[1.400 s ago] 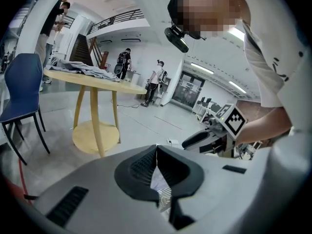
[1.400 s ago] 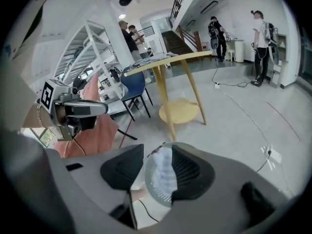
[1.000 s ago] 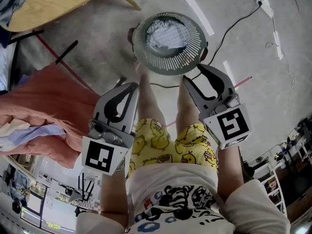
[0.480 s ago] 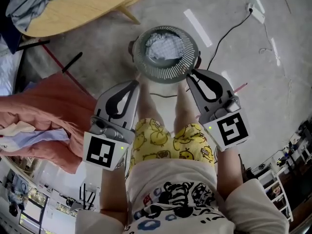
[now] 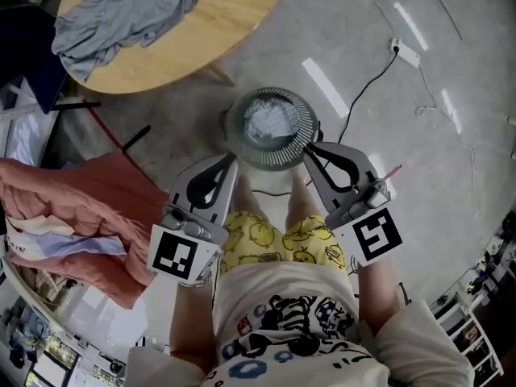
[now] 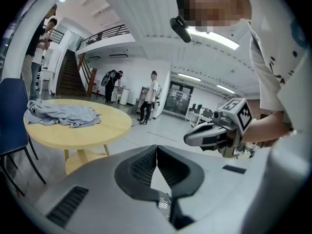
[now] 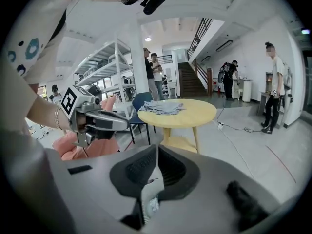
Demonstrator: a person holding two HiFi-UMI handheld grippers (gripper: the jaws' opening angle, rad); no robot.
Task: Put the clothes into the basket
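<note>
The round grey basket (image 5: 242,147) stands on the floor in front of my feet, with a white checked cloth (image 5: 272,119) lying inside. A grey garment (image 5: 121,14) (image 6: 61,115) (image 7: 163,106) lies crumpled on the round wooden table (image 5: 234,14) beyond it. My left gripper (image 5: 232,158) (image 6: 156,147) hangs over the basket's near left rim, shut and empty. Over the near right rim is my right gripper (image 5: 305,147) (image 7: 156,147). Its jaws have just been closing and now meet with nothing between them.
A pink cloth heap (image 5: 72,208) with pale garments on it lies at the left. A blue chair (image 6: 12,116) stands by the table. A power strip (image 5: 405,52) and its cable lie on the floor at the right. People (image 6: 152,96) stand farther off in the hall.
Both grippers have lifted away from the basket, which now looks smaller and farther. The right jaws went from open to shut. More of the table and grey garment has come into view.
</note>
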